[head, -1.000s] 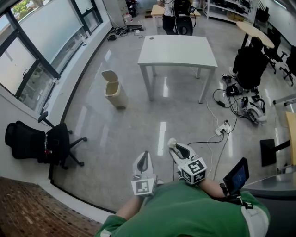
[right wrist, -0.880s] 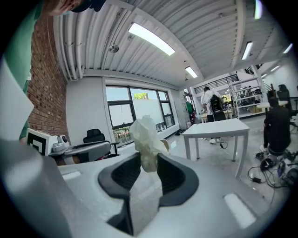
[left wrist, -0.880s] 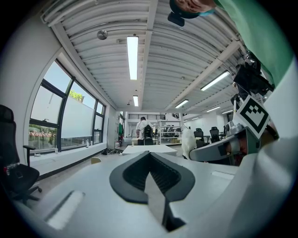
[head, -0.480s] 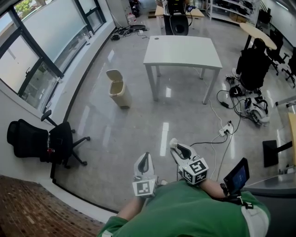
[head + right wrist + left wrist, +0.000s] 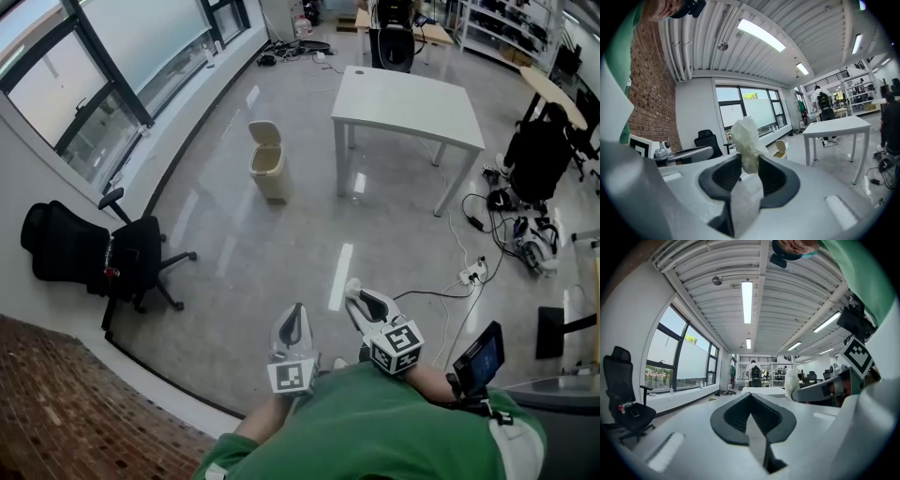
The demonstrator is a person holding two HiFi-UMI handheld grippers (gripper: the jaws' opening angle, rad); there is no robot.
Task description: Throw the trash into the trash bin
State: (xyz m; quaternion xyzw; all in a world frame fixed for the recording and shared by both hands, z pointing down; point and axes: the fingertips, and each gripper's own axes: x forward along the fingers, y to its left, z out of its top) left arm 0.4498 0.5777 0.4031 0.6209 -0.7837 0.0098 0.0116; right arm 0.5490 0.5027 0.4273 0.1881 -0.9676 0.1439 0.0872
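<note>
Tissue sits clamped in jaws of right gripper, trash bin well apart.

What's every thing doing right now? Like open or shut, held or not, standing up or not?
Left gripper: shut, nothing in it.
Right gripper: shut on the tissue.
Tissue: crumpled, pinched between the right jaws, sticking up above them.
Bin: upright on the floor, lid up.
Chair: upright by the window, nobody on it.

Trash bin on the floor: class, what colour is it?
The trash bin is beige, lid included. It shows best in the head view.
</note>
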